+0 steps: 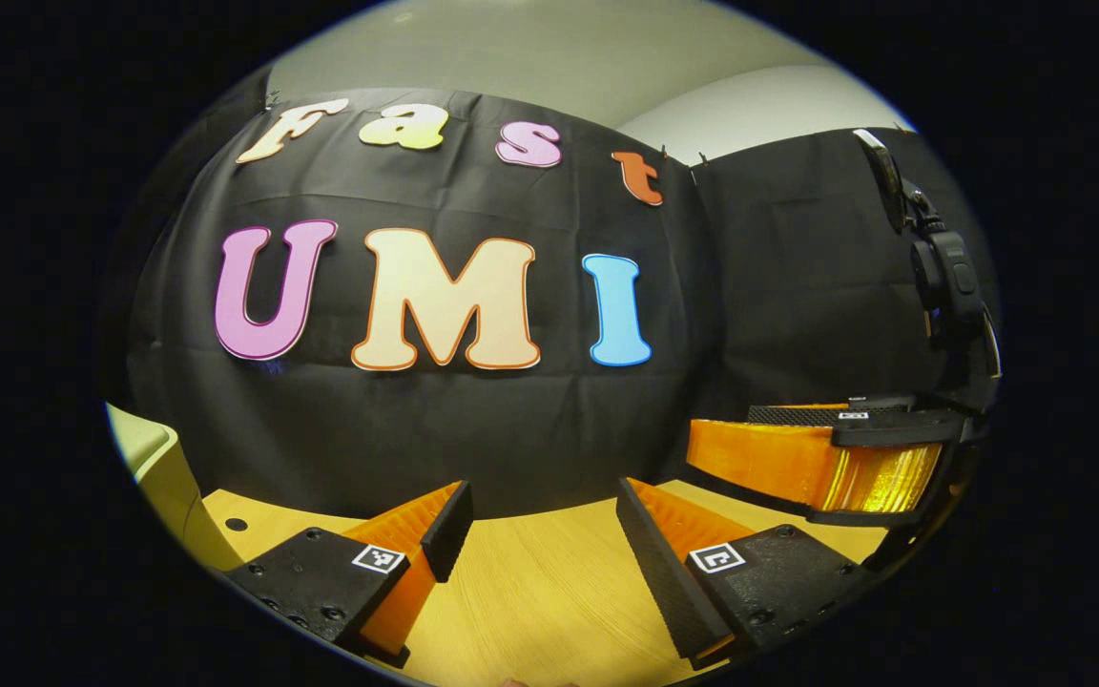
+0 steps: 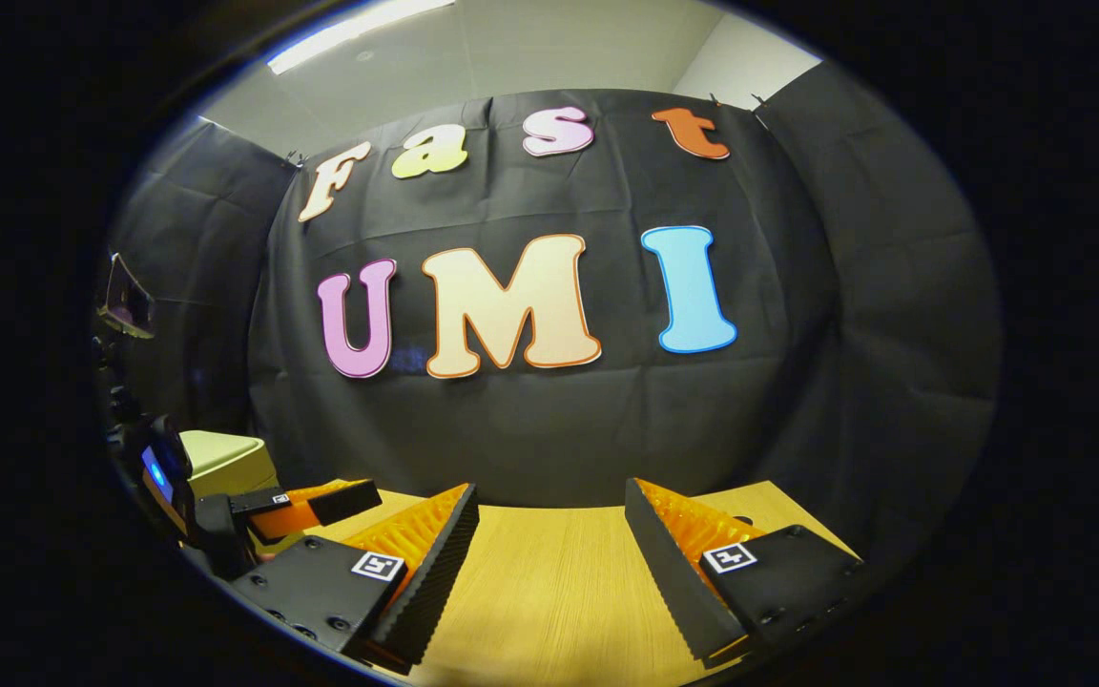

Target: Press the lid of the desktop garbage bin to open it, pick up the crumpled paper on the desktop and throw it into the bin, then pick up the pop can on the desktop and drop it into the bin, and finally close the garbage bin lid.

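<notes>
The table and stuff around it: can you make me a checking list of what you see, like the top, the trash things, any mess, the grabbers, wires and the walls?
Surface: wooden tabletop, bare between the jaws; a small dark hole near its left edge.
Job's things: pale green bin at the left, lid looks down. Crumpled paper and pop can: nothing seen.
Clutter: nothing seen.
Grippers: left gripper open, nothing between the jaws; right gripper open, nothing between the jaws. Both are above the table, pointing at the wall.
Cables: nothing seen.
Surroundings: black cloth wall behind the table, pale ceiling above with a light strip.
</notes>
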Tool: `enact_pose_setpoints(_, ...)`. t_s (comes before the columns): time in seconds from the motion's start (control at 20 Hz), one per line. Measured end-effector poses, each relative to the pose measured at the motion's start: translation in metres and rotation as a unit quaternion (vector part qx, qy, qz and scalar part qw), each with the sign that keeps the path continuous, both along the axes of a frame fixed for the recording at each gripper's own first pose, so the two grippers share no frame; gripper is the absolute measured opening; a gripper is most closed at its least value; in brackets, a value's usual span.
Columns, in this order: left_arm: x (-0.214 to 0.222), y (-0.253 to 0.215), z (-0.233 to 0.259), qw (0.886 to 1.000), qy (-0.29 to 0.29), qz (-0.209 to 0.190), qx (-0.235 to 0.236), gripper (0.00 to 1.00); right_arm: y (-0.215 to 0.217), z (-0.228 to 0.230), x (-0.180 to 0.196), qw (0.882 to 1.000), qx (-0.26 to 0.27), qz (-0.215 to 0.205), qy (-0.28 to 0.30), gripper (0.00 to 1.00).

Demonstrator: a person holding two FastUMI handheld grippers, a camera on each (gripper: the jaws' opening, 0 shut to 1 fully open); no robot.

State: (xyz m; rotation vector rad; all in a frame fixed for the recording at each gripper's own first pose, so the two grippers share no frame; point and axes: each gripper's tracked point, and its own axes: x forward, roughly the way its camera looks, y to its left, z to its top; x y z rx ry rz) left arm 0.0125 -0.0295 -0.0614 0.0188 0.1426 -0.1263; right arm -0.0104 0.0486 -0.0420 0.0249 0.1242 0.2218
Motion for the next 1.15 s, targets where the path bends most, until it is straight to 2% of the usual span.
enact_pose_setpoints(1.15,0.001,0.009,0.006,1.000,-0.010,0.014,-0.001,0.92,-0.005,-0.004,0.002,1.000,0.005,-0.009,0.009,0.98)
